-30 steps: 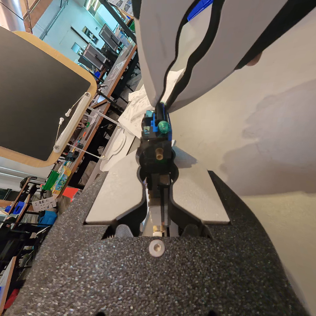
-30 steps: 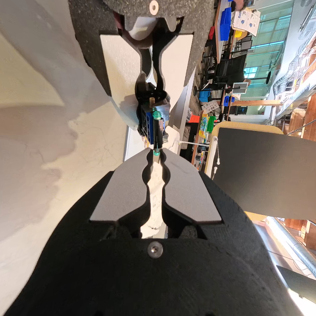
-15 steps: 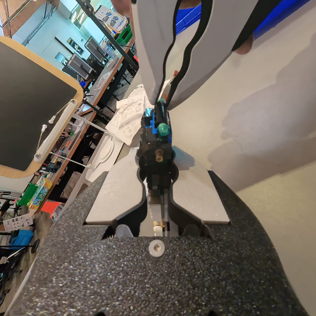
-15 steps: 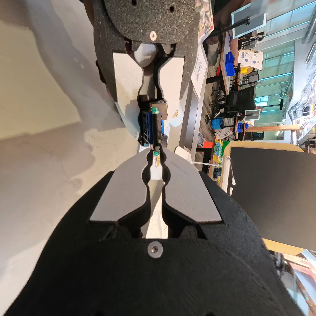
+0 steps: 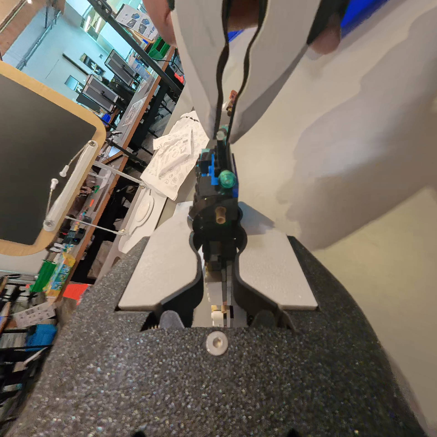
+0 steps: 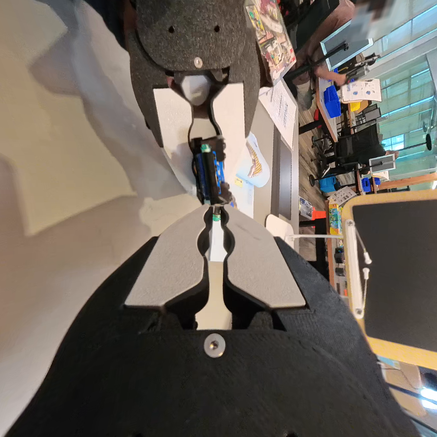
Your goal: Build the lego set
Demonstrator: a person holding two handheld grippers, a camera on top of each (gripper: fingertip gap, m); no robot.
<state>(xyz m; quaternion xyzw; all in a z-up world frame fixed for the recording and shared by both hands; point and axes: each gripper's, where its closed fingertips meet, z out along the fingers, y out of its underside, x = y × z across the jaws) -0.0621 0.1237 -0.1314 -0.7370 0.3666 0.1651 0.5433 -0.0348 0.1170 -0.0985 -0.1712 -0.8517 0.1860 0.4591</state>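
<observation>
Between the two grippers, held up off the pale table (image 5: 354,307), hangs a black and blue brick model (image 5: 216,186), and its long axis runs straight from one claw to the other, twelve to six o'clock in both wrist views. A thin black rod (image 6: 216,211) with a teal collar sticks out of its far end, and a teal round stud (image 5: 226,179) and a tan peg (image 5: 221,214) sit on the side facing up. From the left gripper (image 5: 217,236) the model reaches away toward twelve o'clock; its jaws are closed on the black rear block, the grey fingers (image 5: 165,267) pressed to either flank, with more of the model running back between them. The right gripper (image 6: 216,217) comes in from the opposite end, so the model lies at its twelve o'clock too; its jaws are drawn nearly together and pinch only the tip of that rod. Both claws are thus in line, nose to nose, the left bearing the bulk. Out at ten o'clock in the left view lies a crumpled printed sheet (image 5: 175,160), and beyond it a dark wood-framed board (image 5: 35,153).
</observation>
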